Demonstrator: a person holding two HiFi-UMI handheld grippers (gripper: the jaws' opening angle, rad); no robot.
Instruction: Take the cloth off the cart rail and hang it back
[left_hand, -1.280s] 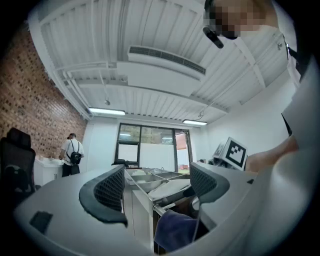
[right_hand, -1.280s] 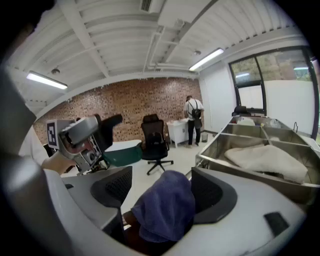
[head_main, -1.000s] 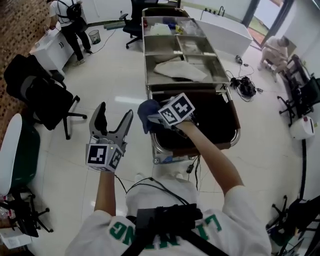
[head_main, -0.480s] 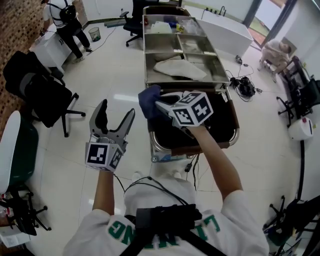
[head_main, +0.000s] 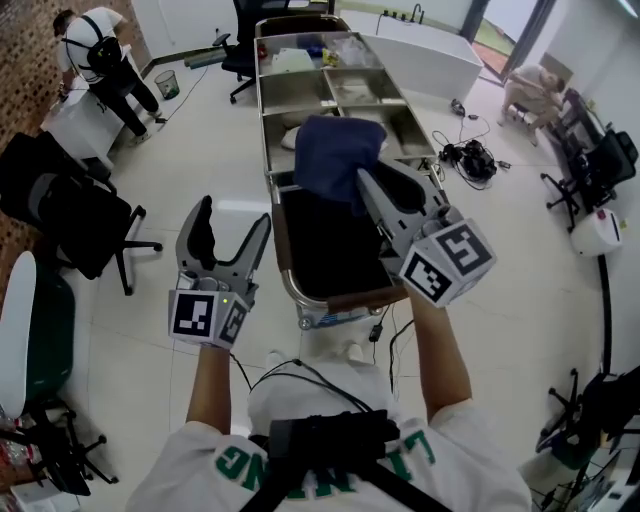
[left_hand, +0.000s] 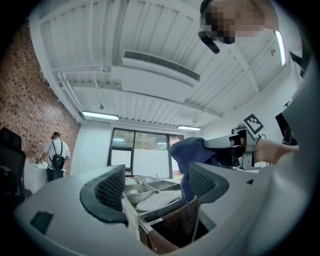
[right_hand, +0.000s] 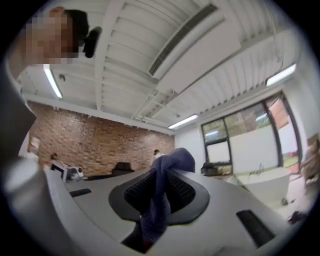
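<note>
The right gripper (head_main: 363, 181) is clamped tight on the dark blue cloth (head_main: 337, 158); in the right gripper view its two ribbed pads (right_hand: 176, 192) meet on a pinched fold of the fabric, which bunches into a rounded lump above the jaws and trails down between them; the cloth (right_hand: 171, 160) fills the narrow line where the right gripper (right_hand: 159, 196) closes. In the head view the cloth hangs from those jaws over the far half of the cart (head_main: 287, 286) - above the seam where the steel trays (head_main: 306, 88) meet the dark bag bin (head_main: 325, 250) - and clear of the near rail (head_main: 345, 297); whether its lower edge touches the cart cannot be told. The left gripper (head_main: 233, 217) is held out to the left of the cart over the pale floor (head_main: 180, 160), its jaws spread wide with nothing between them; the left gripper view confirms this, the left gripper (left_hand: 157, 182) framing only the cart's trays and the cloth (left_hand: 189, 151), which droops from the other tool at the right - near, but not touched by, the left pads. A black office chair (head_main: 70, 205) stands well apart at the left; a person (head_main: 92, 48) in a white top leans at a desk in the far corner.
</note>
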